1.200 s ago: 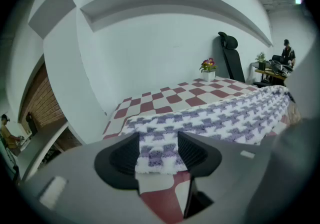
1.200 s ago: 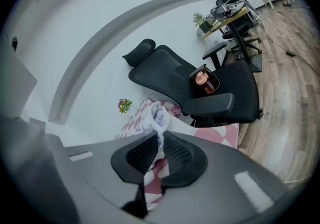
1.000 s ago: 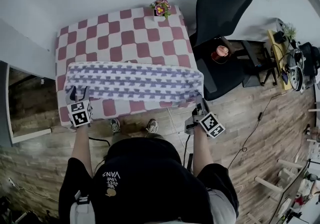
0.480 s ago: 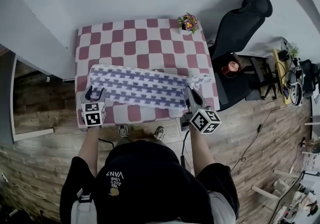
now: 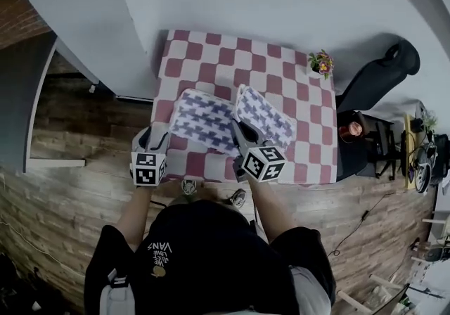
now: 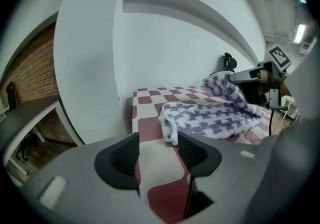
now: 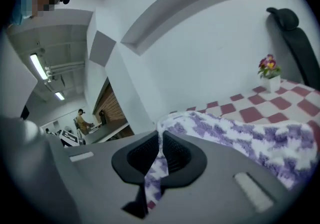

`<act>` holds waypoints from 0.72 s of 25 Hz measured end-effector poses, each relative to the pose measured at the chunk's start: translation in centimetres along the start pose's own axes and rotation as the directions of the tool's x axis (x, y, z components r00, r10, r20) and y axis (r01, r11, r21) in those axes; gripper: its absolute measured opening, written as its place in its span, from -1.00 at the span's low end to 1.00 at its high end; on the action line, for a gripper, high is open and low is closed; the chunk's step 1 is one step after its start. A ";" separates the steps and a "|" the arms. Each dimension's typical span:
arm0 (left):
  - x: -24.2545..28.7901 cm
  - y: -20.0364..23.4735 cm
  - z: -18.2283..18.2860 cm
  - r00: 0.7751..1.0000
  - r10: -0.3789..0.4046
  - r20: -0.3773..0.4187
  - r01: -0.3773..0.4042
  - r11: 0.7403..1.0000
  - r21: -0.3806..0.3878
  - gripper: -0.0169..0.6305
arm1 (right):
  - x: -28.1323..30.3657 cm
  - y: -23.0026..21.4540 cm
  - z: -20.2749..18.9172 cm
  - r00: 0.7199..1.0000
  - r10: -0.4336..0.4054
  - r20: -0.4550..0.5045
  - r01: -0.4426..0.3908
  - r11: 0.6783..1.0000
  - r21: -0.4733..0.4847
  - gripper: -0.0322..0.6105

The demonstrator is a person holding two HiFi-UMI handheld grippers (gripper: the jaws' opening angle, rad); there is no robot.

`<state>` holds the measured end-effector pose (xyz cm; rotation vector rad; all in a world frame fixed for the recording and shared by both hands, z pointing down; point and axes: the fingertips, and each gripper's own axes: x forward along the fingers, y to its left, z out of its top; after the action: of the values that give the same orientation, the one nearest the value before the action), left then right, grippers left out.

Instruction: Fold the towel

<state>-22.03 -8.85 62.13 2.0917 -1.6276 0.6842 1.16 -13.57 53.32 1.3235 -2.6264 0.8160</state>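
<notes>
One gripper carries the load: the right gripper point(image 7: 161, 142) is pinched tight on a corner of the towel point(image 5: 205, 121). It holds that end up off the bench point(image 5: 278, 74), arched over the other half. From those jaws the towel's long axis runs leftward to its free end, which lies flat near the bench's front-left corner. The left gripper point(image 6: 157, 143) is wide apart and empty just beside that end. The carried corner probably has to land there.

White "VANS" print point(image 5: 156, 246), upside down, on the person's black top point(image 5: 211, 268); smaller lines illegible.
</notes>
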 end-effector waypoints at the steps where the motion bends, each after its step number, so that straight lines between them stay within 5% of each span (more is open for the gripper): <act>1: -0.4 0.6 -0.5 1.000 -0.001 -0.003 0.001 1.000 -0.007 -0.28 | 2.0 1.5 -0.9 0.999 0.028 -0.026 -0.028 1.000 0.005 -0.81; 7: -2.1 3.4 -2.7 1.000 -0.011 -0.023 0.010 0.999 -0.047 -0.28 | 10.1 9.1 -6.4 0.976 0.115 -0.185 -0.125 0.991 -0.041 -0.81; 14: -2.6 4.6 -3.5 0.999 -0.043 -0.015 0.042 0.997 -0.066 -0.28 | 12.6 10.6 -11.8 0.919 0.010 -0.394 -0.124 0.956 -0.266 -0.81; 18: -2.2 4.3 -3.2 0.997 -0.080 -0.008 0.079 0.995 -0.059 -0.28 | 13.0 10.8 -13.2 0.894 -0.004 -0.447 -0.139 0.948 -0.287 -0.74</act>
<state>-27.05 -6.27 63.44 2.0955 -1.5315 0.6129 -17.24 -11.15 64.04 0.8461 -2.3199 0.5870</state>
